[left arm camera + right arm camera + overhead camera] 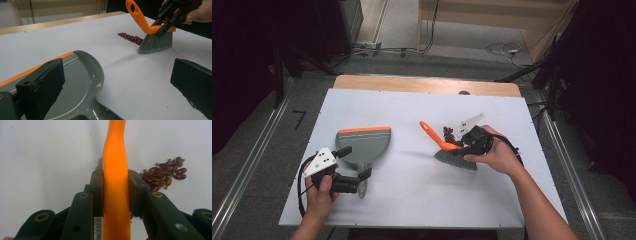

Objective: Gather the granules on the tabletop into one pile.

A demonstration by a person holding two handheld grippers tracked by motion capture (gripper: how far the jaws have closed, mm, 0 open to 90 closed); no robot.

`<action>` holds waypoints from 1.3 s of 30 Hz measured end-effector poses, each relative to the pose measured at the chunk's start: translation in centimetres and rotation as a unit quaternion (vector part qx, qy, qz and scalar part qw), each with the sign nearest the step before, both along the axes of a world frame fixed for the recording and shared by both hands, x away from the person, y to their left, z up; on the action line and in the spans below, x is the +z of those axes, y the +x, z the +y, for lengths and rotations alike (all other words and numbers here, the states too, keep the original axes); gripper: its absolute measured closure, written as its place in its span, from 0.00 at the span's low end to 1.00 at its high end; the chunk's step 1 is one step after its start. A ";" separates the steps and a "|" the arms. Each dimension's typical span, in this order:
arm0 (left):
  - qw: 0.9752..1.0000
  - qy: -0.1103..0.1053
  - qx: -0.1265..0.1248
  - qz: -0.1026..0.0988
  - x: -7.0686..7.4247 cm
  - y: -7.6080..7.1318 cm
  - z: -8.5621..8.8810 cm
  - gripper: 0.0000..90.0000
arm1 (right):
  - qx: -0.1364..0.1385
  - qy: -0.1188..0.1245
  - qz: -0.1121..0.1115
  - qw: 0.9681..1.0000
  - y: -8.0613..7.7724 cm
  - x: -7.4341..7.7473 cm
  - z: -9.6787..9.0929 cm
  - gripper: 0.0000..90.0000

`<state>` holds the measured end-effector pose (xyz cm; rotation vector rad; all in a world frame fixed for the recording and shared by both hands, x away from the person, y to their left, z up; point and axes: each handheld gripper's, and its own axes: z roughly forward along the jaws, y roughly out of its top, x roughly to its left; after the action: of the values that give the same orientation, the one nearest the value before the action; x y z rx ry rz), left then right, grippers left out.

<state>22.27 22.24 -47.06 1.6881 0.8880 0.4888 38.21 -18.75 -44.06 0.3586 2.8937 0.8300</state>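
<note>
Bench [422,200]: white top, wood strip along the far edge, dark floor and metal rails around it

Dustpan [364,145]: grey, orange lip on its far edge, lies flat on the left half of the bench with its handle pointing near. In the left gripper view its glossy pan sits just under the jaws, orange lip at the left

Brush [452,152]: grey bristles, orange handle, on the right half of the bench, well apart from the dustpan. Bristles rest on the bench top, handle tilts up and away to the far left. Handle end has an oval hole, seen in the left gripper view [142,21]

Left gripper [357,167]: held low at the near left, over the dustpan handle. Jaws stand wide apart with bare bench and pan edge between them, gripping nothing

Right gripper [464,142]: jaws clamped on the brush handle, one pad on each side of the orange shaft, clear in the right gripper view [115,195]. Hand wraps the gripper body from the right

Beans [448,133]: small heap of dark red beans with a few tiny greenish ones mixed in, on the bench just beyond the bristles, touching or nearly touching them. In the right gripper view [163,173] they lie right of the handle
</note>
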 end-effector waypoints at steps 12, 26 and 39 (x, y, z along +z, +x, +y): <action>1.000 0.002 -0.001 0.000 0.0 0.0 -0.1 0.00 | -0.004 0.015 0.000 1.000 2.1 -0.4 -0.1 0.75; 1.000 0.001 -0.002 0.003 -0.1 0.1 -0.1 0.00 | -0.023 0.026 -0.009 0.999 4.2 -0.4 0.0 0.75; 1.000 0.000 -0.003 0.003 -0.1 0.1 0.0 0.00 | -0.029 0.031 -0.009 0.999 5.8 -0.5 0.2 0.75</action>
<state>22.35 22.19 -47.17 1.6928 0.8875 0.4812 44.03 -18.58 -44.56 0.4356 2.8315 0.9117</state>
